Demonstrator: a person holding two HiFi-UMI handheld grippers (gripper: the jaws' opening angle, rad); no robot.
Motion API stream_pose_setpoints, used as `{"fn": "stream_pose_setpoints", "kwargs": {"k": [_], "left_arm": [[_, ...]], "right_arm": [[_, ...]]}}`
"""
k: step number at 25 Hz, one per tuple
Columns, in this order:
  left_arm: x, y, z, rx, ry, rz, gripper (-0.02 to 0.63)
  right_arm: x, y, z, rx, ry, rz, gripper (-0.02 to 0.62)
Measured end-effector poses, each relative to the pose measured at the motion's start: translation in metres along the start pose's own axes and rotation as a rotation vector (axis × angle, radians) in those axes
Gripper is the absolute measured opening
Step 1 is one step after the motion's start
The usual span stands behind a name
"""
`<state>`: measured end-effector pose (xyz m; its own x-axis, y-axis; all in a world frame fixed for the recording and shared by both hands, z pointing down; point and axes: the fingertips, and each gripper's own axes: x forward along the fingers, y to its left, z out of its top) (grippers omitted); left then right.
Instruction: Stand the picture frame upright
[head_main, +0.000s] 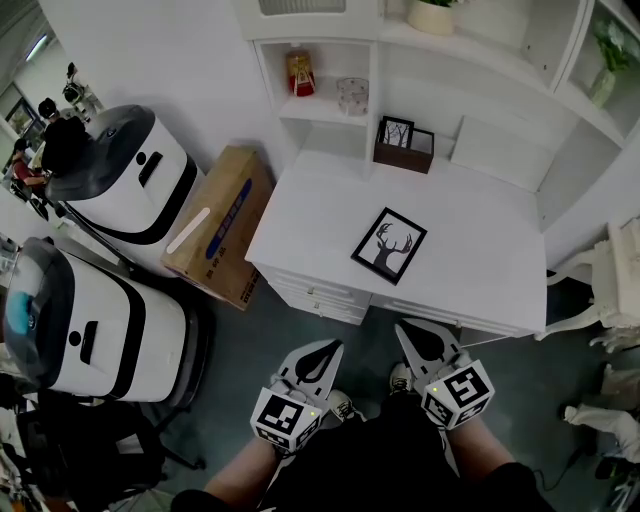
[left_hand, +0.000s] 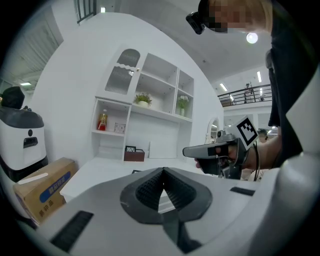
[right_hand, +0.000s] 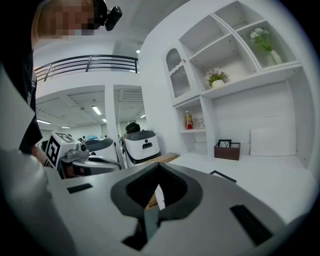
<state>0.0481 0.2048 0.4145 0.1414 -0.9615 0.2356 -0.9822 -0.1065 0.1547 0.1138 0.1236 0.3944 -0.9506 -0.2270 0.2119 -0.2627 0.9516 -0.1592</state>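
Note:
A black picture frame (head_main: 389, 245) with a deer print lies flat on the white desk (head_main: 480, 280), near its middle. In the right gripper view the picture frame (right_hand: 223, 175) shows as a thin dark edge on the desk. Both grippers hang in front of the desk, over the floor and close to the person's body. My left gripper (head_main: 322, 353) is shut with nothing in it, well short of the desk edge. My right gripper (head_main: 411, 334) is shut and empty too, just before the desk's front edge. The right gripper (left_hand: 189, 151) also shows in the left gripper view.
A brown box with a small framed picture (head_main: 404, 146) stands at the desk's back. White shelves (head_main: 330, 95) hold a red item and a glass. A cardboard box (head_main: 218, 226) and two white machines (head_main: 125, 175) stand left of the desk.

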Motion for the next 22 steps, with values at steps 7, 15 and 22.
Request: {"fn": "stream_pose_setpoints", "kwargs": {"k": [7,15,22], "left_arm": [[-0.002,0.003,0.001,-0.014,-0.012,-0.002,0.005],[-0.009,0.007,0.005,-0.003,-0.027,-0.007,0.005],[-0.003,0.013,0.003,-0.022,-0.023,-0.019,0.005]], "right_arm": [[0.001,0.002,0.000,0.002,0.002,-0.012,0.002],[0.003,0.009,0.000,0.008,0.003,-0.025,0.002],[0.008,0.006,0.002,0.015,0.009,-0.041,0.002]]}}
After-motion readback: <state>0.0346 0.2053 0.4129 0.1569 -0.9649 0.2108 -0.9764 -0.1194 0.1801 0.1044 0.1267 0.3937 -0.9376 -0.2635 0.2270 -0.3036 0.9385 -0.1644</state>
